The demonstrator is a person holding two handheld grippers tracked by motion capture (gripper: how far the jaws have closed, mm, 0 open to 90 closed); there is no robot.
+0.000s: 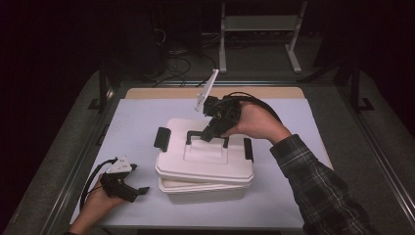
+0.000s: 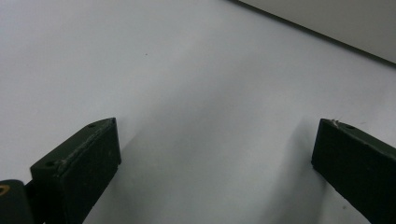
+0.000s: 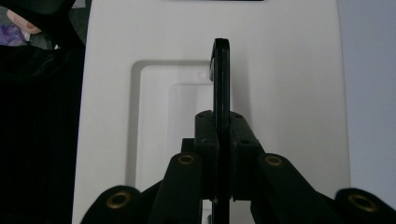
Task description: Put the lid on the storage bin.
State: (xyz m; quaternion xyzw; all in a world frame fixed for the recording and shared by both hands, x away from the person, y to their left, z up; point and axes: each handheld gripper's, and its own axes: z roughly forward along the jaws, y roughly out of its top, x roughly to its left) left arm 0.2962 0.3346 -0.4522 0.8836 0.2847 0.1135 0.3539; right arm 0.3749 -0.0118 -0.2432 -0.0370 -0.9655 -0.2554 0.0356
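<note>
White plastic made up the lidded box [image 1: 204, 169] that sat near the middle of the pale mat [image 1: 137, 122], its lid resting slightly askew on the base (black latches at either end). The right gripper [image 1: 211, 134] reached in from the far right and had its jaws clamped together on the black handle [image 3: 221, 79] on top of the lid. The left gripper [image 1: 139, 191] rested on the mat at the near left, just beside the box, its jaws spread wide with nothing between them.

Table [image 1: 147, 94] with wooden far edge, pale grey mat [image 1: 142, 117] covering it, white lidded box [image 1: 205, 188] on the mat, left tongs [image 1: 142, 190] resting beside it
</note>
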